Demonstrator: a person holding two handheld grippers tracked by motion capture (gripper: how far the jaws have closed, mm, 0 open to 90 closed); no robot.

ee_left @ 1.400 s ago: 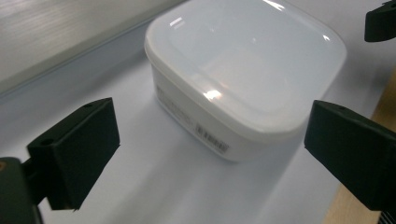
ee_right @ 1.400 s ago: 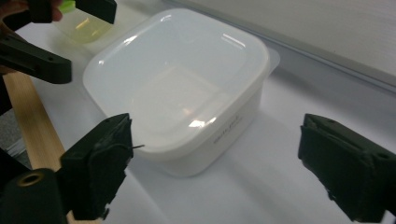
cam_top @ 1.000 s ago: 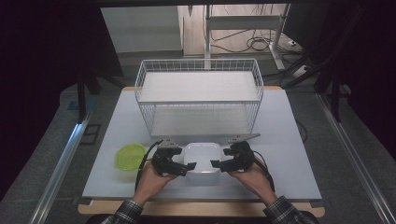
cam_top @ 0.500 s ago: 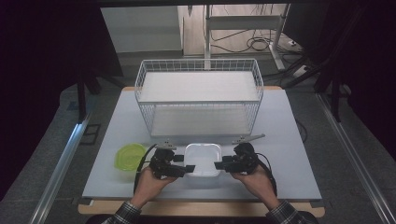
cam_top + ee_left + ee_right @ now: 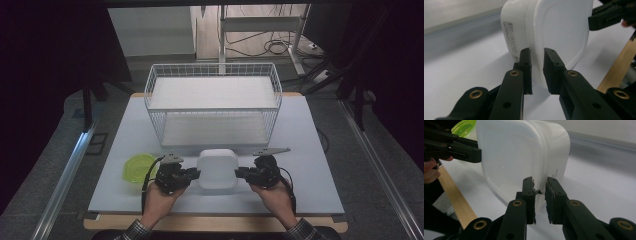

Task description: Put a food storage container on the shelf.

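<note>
A white lidded container (image 5: 217, 168) sits at the near middle of the table, between my two grippers. My left gripper (image 5: 196, 174) grips its left edge. In the left gripper view the jaws (image 5: 537, 60) have just been closing and now pinch the rim of the container (image 5: 554, 32). My right gripper (image 5: 239, 173) holds the right edge the same way. In the right gripper view its jaws (image 5: 539, 187) have just been closing and now clamp the rim of the container (image 5: 524, 152). Each gripper view shows the other gripper on the far edge: the right one (image 5: 609, 16), the left one (image 5: 456, 147).
A white wire basket (image 5: 212, 107) stands behind the container across the middle of the white table (image 5: 320, 165). A lime-green dish (image 5: 139, 167) lies left of my left gripper. The wooden table edge (image 5: 215, 222) runs along the front by the person's hands.
Both grippers' jaws stood wide beside the container's edges earlier and have since closed onto its rim. The container has hardly shifted.
</note>
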